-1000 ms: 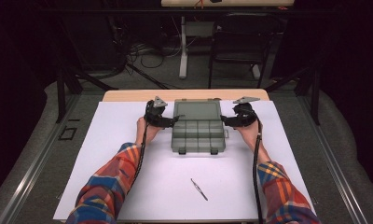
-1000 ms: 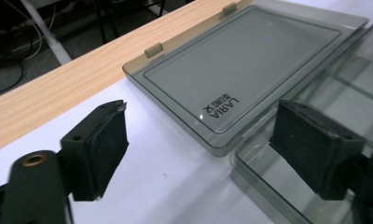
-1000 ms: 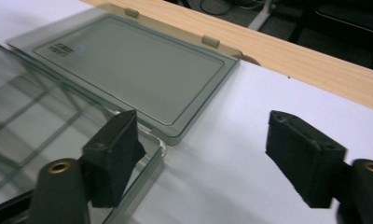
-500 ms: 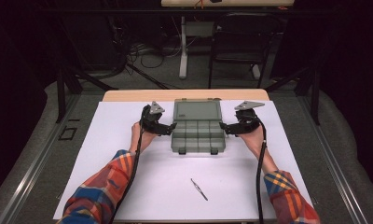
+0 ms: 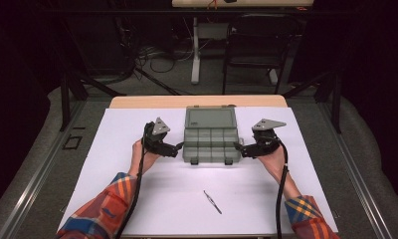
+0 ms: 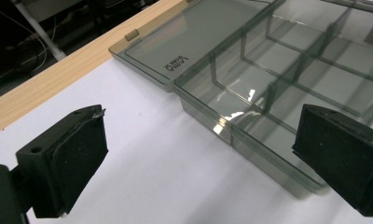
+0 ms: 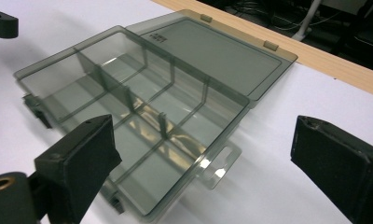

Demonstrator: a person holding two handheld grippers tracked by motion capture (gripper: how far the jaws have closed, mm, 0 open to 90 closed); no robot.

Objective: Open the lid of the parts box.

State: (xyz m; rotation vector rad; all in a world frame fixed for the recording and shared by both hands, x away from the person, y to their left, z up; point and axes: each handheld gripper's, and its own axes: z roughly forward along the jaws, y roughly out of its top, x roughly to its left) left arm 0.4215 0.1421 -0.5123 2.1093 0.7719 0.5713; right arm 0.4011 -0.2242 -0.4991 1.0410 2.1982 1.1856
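White paper covers my worktop, with a strip of bare wood at its far edge and dark floor beyond, and the compartment box sits in the middle toward that far edge. It lies open, its clear lid folded flat on the side away from me so that every divided cell faces up and I can reach in from above. I hold my left gripper just beside the box's left wall and my right gripper just beside its right wall. Both pairs of fingers have just been opening and now stand wide apart with nothing between them, the near corners of the box showing beyond the gaps. I judge that I flank the box this way because I have let go of it after squaring it up. A thin pair of tweezers lies well apart from the box, on the paper nearer to me, handy for fine work in the cells.
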